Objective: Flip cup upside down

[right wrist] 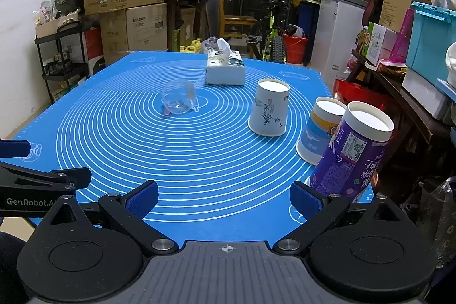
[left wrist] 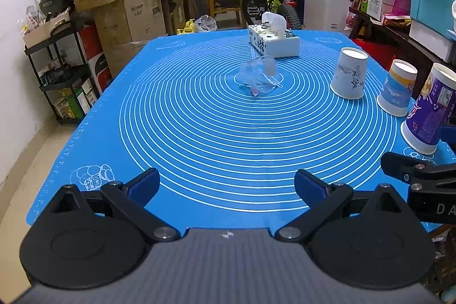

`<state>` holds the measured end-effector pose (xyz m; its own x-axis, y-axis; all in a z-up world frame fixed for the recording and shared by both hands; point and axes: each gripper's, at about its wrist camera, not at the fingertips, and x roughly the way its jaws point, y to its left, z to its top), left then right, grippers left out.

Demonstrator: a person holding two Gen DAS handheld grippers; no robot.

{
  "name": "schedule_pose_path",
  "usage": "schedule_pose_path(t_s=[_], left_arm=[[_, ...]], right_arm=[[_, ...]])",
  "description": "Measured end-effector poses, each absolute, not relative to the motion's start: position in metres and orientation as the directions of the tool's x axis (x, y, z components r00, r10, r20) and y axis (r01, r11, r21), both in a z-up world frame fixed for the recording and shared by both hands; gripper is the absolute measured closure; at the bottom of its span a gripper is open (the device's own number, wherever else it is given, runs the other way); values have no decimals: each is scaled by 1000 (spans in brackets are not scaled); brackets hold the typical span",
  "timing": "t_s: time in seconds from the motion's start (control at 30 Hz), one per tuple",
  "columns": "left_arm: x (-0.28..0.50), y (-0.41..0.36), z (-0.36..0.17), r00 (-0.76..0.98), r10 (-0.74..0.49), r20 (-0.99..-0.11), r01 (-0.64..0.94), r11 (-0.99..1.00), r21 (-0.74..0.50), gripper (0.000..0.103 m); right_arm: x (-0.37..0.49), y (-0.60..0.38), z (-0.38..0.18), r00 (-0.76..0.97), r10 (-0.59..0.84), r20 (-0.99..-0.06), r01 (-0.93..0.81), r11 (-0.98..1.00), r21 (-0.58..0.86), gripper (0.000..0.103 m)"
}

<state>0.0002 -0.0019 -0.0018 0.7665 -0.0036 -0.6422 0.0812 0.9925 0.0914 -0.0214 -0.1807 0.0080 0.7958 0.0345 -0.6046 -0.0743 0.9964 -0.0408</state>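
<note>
Now my right gripper [right wrist: 223,200] gapes wide, empty; purple cup [right wrist: 350,150] just right of it, inverted, base up; left gripper [left wrist: 226,185] wide too.

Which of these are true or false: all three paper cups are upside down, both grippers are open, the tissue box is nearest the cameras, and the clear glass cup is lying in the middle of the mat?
1. The white ink-painted paper cup, the blue-and-orange paper cup and the purple paper cup stand rim down. True.
2. The left gripper and right gripper are open and empty. True.
3. The white tissue box is nearest the cameras. False: it sits at the far end.
4. The clear glass cup stands upright at the edge of the blue silicone mat. False: it lies tipped near the centre.
</note>
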Motion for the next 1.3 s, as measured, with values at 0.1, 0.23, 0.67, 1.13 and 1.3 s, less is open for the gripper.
schedule_pose_path(t_s=[0.1,0.23,0.67,1.13,1.3], left_arm=[[0,-2,-2,766,-3,-642,82,992,93,3],[0,-2,-2,766,-4,-642,84,992,94,3],[0,-2,-2,766,-4,-642,84,992,94,3],[0,-2,-2,766,-3,-643,84,992,95,3],[0,-2,-2,766,-3,-643,84,992,95,3]], right_arm=[[-22,-181,8,795,35,-605,-74,996,-41,5],[-22,-182,8,795,35,-605,-74,996,-39,5],[-22,-182,9,796,35,-604,-74,997,-39,5],[-22,-183,8,796,35,-604,-72,997,-38,5],[-21,-184,7,796,31,-605,-70,997,-40,5]])
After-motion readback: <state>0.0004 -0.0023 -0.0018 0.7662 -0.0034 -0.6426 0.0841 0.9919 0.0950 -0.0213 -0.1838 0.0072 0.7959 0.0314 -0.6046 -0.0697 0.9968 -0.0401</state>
